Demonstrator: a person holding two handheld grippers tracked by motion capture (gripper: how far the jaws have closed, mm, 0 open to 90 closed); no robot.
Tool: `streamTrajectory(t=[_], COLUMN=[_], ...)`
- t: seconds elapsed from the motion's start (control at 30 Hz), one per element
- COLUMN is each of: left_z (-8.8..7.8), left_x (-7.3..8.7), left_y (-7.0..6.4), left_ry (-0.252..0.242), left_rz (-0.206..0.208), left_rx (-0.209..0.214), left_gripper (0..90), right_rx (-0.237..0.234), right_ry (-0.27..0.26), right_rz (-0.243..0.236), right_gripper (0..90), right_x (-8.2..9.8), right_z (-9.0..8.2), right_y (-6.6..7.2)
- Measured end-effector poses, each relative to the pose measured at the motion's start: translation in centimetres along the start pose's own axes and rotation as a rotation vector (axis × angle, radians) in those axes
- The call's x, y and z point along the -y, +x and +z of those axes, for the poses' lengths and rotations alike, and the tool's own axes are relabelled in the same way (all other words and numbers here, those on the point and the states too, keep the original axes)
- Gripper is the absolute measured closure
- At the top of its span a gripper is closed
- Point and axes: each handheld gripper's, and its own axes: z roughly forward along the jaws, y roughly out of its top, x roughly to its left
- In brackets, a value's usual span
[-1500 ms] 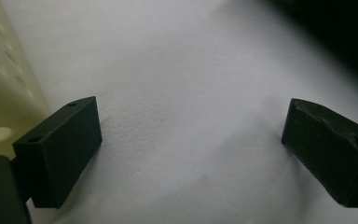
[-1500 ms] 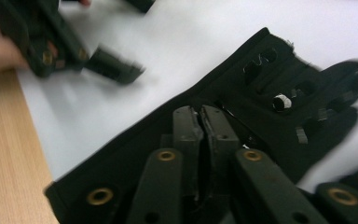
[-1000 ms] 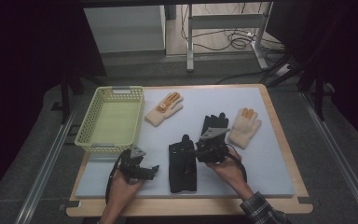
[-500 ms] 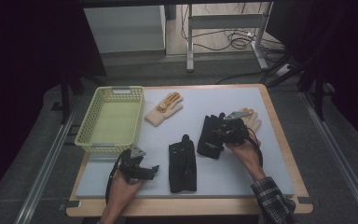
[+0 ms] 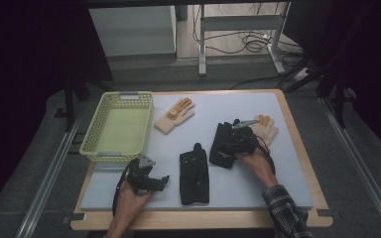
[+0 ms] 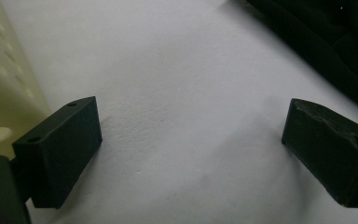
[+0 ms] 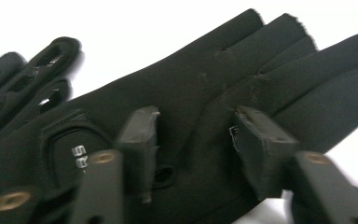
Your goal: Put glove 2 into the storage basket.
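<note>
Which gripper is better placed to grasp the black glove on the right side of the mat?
Right. The right gripper sits over that black glove, jaws apart on either side of a fold of its fabric. The left gripper rests near the basket, jaws open over bare mat.

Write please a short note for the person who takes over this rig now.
Left gripper: open, low over bare mat beside the basket.
Right gripper: jaws apart over the right black glove, just closing, no grip yet.
Other black glove lies mid-mat; two cream gloves lie farther back.
Done: nothing in the basket.
Left: likely grasp the glove and sort all four.
</note>
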Motion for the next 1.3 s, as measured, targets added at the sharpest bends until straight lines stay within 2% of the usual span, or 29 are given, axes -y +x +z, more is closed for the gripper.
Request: streamTrajectory(t=[0.17, 0.23, 0.43, 0.53, 0.63, 0.77, 1.03, 1.17, 1.3], left_z=[0.0, 0.0, 0.0, 0.0, 0.0, 0.0, 0.0, 0.0, 0.0], left_x=[0.0, 0.0, 0.0, 0.0, 0.0, 0.0, 0.0, 0.0, 0.0], left_y=[0.0, 0.0, 0.0, 0.0, 0.0, 0.0, 0.0, 0.0, 0.0], left_ry=[0.0, 0.0, 0.0, 0.0, 0.001, 0.0, 0.0, -0.003, -0.003], left_rz=[0.0, 0.0, 0.0, 0.0, 0.0, 0.0, -0.001, -0.002, -0.002], left_rx=[0.0, 0.0, 0.0, 0.001, 0.0, 0.0, 0.001, 0.0, 0.001], left_gripper=[4.9, 4.9, 5.0, 5.0, 5.0, 5.0, 5.0, 5.0, 5.0], right_rx=[-0.007, -0.015, 0.041, 0.025, -0.003, -0.038, -0.117, -0.173, -0.223], right_ry=[-0.008, -0.018, -0.004, -0.009, -0.04, -0.06, -0.117, -0.122, -0.115], right_rz=[0.02, 0.04, 0.014, 0.025, 0.052, 0.054, 0.0, -0.046, -0.103], right_gripper=[81.3, 84.0, 86.5, 86.8, 86.9, 86.8, 86.8, 86.8, 86.8], right_x=[0.6, 0.8, 0.4, 0.3, 0.4, 0.3, -0.6, -1.2, -1.6], right_z=[-0.4, -0.4, -0.6, -1.1, -2.1, -3.6, -7.1, -8.7, -9.3], right_y=[-0.2, -0.3, 0.5, 0.4, 0.1, 0.6, 3.5, 5.8, 8.6])
